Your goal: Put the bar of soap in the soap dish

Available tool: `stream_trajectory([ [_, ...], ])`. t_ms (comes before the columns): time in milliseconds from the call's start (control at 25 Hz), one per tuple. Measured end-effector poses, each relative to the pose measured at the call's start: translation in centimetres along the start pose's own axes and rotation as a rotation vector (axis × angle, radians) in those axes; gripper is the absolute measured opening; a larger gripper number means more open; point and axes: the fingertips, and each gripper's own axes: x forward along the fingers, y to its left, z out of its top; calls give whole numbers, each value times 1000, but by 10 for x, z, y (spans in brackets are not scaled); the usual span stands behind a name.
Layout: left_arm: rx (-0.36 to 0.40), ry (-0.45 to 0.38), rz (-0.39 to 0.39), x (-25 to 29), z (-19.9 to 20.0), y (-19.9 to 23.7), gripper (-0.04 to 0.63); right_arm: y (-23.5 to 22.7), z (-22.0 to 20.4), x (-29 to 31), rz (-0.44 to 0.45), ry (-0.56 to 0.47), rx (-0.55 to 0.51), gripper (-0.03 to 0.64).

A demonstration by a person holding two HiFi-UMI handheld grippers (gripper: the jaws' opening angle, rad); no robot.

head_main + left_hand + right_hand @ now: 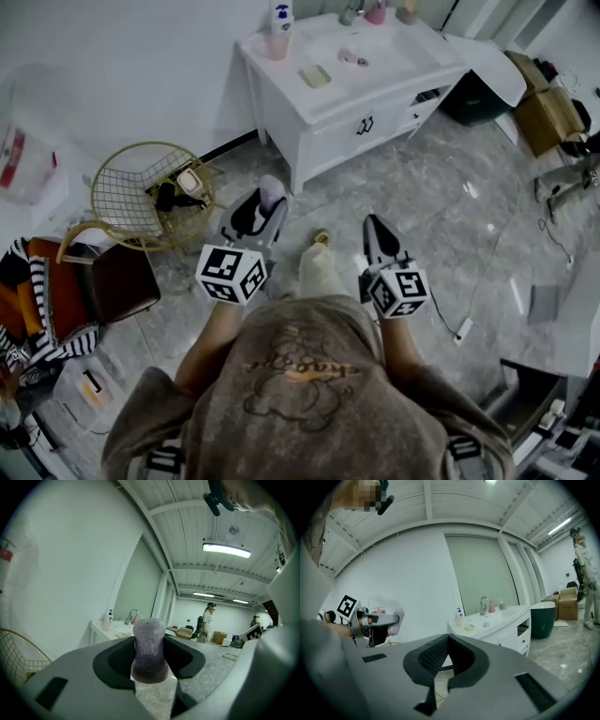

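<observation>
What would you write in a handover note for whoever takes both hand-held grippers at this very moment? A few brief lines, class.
Left hand-held gripper: shut on the bar of soap, held in the air.
Right hand-held gripper: shut, empty.
Soap dish: pale, on the white vanity top, some way ahead of us.
Done: soap is gripped.
Left: walk to the vanity, set the soap in the dish, release.

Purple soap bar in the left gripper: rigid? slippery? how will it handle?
Probably rigid: the soap bar shows no dent where the left gripper clamps it. Its rounded ends suggest it could slip or pivot if the grip loosens, though the surface looks dry. Likely light for its size: it stands upright between the jaws without tilting.
</observation>
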Motion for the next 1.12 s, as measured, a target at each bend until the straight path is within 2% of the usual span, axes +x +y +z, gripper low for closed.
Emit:
stream_trajectory([
  [280,8,-1,-10,46,5,33,189,-13,1,56,23,1,0,2],
  [440,-13,0,6,81,8,57,189,-26,8,96,39,13,-9,2],
  [880,-30,25,38,201,41,104,189,-94,51,211,65,36,-16,2],
  [1120,-23,41,54,263,62,124,189,-127,73,266,84,39,19,2],
])
